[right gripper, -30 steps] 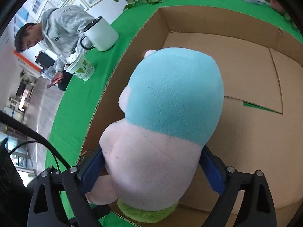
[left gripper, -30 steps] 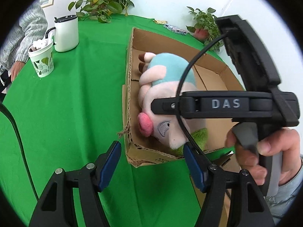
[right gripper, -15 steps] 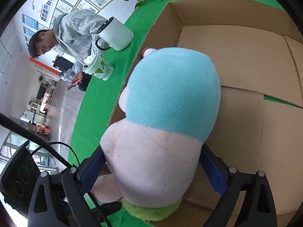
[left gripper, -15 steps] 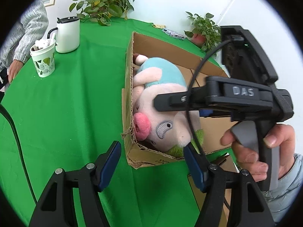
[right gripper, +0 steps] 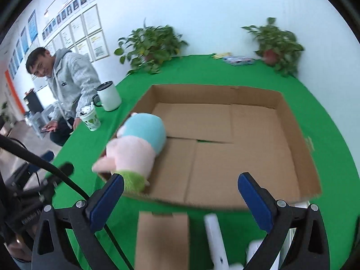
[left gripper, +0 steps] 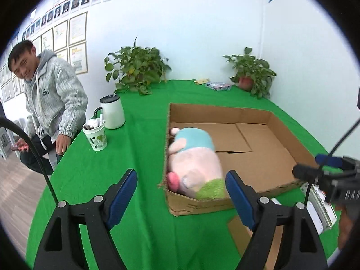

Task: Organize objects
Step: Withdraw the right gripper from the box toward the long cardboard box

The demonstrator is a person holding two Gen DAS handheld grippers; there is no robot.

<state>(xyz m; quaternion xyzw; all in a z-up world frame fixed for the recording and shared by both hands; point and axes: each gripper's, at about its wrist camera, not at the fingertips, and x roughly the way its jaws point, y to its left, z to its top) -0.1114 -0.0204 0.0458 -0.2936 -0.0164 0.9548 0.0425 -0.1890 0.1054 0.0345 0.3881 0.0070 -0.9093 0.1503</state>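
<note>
A plush toy (right gripper: 135, 148) lies in a cardboard box (right gripper: 292, 135), beyond both grippers, left (left gripper: 181, 193) and right (right gripper: 180, 196), jaws opening and empty.

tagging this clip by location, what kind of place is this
Probably an office or meeting room: rows of framed notices and portrait photos on the white wall, a green-clothed table, and leafy potted plants along its far edge.

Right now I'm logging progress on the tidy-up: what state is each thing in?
Plush toy: lying in the box's near left corner, released.
Cardboard box: open-topped, otherwise empty.
White mug: upright, lid on.
Paper cup: upright, stuffed.
Left tongs: opening, empty.
Right tongs: opening, empty.
</note>
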